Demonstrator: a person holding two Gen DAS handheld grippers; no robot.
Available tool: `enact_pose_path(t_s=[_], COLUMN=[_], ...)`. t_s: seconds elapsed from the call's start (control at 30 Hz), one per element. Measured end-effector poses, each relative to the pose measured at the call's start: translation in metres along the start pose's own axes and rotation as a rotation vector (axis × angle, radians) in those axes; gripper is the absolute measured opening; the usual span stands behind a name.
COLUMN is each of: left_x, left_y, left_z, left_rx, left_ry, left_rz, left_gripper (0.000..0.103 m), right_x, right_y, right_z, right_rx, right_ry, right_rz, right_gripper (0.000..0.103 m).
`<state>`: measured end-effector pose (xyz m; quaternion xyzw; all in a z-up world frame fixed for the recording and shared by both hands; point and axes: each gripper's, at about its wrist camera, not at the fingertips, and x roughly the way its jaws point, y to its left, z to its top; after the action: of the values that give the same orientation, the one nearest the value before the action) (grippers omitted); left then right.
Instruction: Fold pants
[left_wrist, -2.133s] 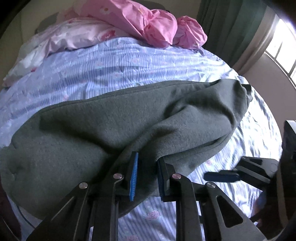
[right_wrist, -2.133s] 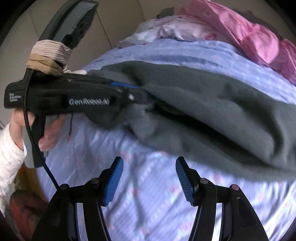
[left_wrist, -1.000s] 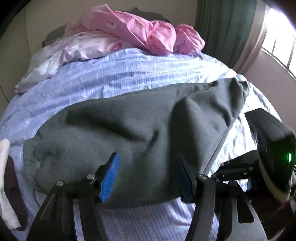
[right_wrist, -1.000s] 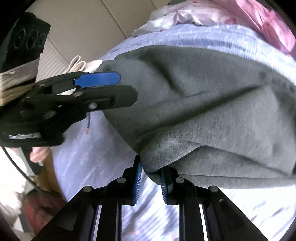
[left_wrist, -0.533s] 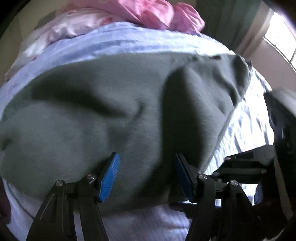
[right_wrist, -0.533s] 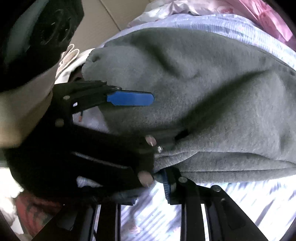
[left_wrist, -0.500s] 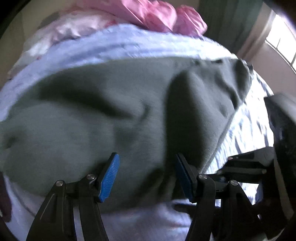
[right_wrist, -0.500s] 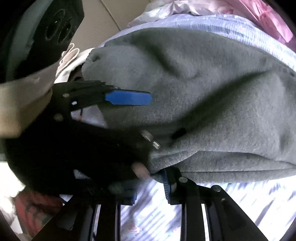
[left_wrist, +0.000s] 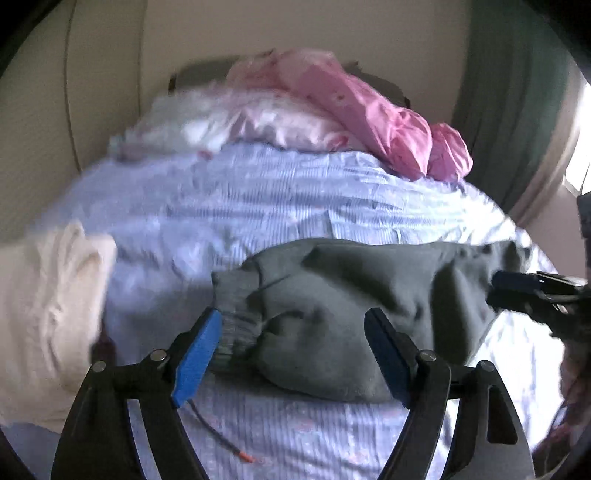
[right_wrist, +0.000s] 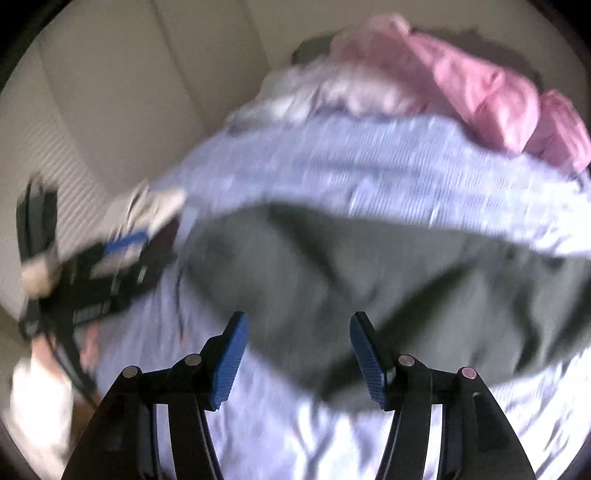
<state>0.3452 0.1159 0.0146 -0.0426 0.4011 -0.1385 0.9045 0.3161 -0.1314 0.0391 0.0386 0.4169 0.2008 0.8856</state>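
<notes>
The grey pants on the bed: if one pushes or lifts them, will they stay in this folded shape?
Probably not. The grey pants look thick and soft, with sagging creases, so they would likely droop when lifted. Pushed across the striped sheet, they may bunch rather than slide. The ribbed cuff seems the firmest part to hold.

Dark grey matt fleece pants (left_wrist: 351, 302), soft and napped, ribbed cuff. Lilac striped cotton bedsheet (left_wrist: 258, 199), creased, matt. Pink shiny crumpled duvet (left_wrist: 373, 110). Cream knitted cloth (left_wrist: 44, 314), fuzzy. Matt black plastic gripper fingers (left_wrist: 424, 373), ridged blue rubber pads (left_wrist: 197, 356), bright metal rivets.
</notes>
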Motion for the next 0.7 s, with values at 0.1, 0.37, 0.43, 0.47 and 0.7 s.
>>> enact_pose_path(t_s=[0.1,0.37,0.43,0.47,0.7], left_x=[0.024,0.081,0.093,0.096,0.090], left_y=[0.017,0.045,0.052,0.054,0.054], left_z=[-0.001,-0.015,-0.019,-0.019,-0.020], left_rx=[-0.041,-0.159,-0.200,-0.211,-0.159], left_ry=[0.046,0.101,0.121,0.122,0.120], left_rz=[-0.001,-0.069,-0.089,-0.101,-0.069], left_gripper=[0.079,0.077,0.076,0.076,0.042], right_x=[0.018,0.101,0.116,0.123,0.158], right_y=[0.003,-0.020,-0.028,-0.029,-0.040], right_z=[0.024,0.041,0.038,0.038,0.042], right_rx=[0.047,0.169,0.203,0.210,0.222], right_ry=[-0.024,0.101,0.124,0.133,0.152], right_rz=[-0.035,-0.042,-0.023,-0.027,-0.153], right_gripper=[0.059,0.058,0.058,0.058,0.058])
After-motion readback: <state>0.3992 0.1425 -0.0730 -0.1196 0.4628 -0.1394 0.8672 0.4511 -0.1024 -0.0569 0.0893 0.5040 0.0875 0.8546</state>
